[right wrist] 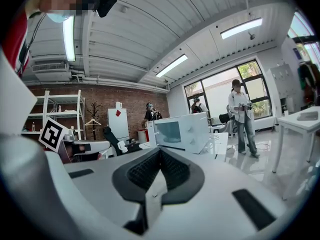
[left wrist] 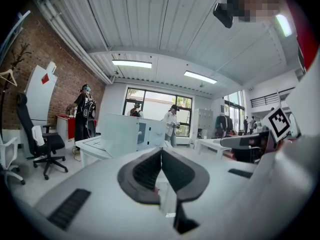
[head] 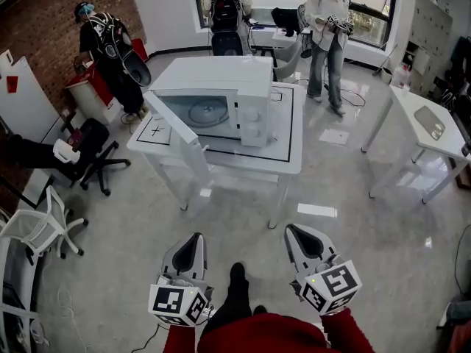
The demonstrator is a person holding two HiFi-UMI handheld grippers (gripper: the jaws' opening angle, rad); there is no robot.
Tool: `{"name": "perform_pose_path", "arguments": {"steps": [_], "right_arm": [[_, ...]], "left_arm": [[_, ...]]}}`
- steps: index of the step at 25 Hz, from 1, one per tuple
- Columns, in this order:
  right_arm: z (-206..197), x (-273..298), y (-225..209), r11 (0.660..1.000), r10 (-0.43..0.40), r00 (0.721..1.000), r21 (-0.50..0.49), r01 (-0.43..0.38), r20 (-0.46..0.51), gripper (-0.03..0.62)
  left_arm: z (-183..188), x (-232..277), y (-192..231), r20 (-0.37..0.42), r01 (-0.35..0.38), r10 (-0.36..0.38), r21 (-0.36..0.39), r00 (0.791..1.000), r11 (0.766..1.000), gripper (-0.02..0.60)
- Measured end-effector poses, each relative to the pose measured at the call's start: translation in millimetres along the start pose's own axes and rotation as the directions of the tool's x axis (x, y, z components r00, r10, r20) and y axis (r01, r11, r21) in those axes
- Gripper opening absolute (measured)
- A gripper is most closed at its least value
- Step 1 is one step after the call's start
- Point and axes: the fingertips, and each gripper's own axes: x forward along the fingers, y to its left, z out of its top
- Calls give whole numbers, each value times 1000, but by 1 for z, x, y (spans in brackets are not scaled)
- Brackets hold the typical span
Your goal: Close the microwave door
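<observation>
White microwave [head: 239, 87] on a white table [head: 293, 153], door [head: 179, 140] swung wide open. Well short of it, left gripper [head: 196, 238] and right gripper [head: 292, 231], both with jaws pressed together, holding nothing.

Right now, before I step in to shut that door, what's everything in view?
microwave: 1, white, on the near table, door swung open
tables: 2, white, one under the microwave, one at right
office chairs: 2, one black, one white, at left
people: 3, far side; one by the brick wall, two at the far end
left gripper: 1, white, shut, empty, short of the table
right gripper: 1, white, shut, empty, beside the left one
sleeves: red, bottom edge
</observation>
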Motion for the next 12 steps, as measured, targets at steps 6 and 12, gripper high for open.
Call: {"name": "perform_pose_path", "arguments": {"steps": [6,12], "right_arm": [[-1,39,-8,1000,2,1000,2,-2,-14,12],[6,75,-16,1000,-9,999,-5,9,-31,12]], "left_arm": [[-1,32,25,-12,-6,6,6,1000,1000,11],[3,64,52,-25,-4,4,4,1000,1000,11]]}}
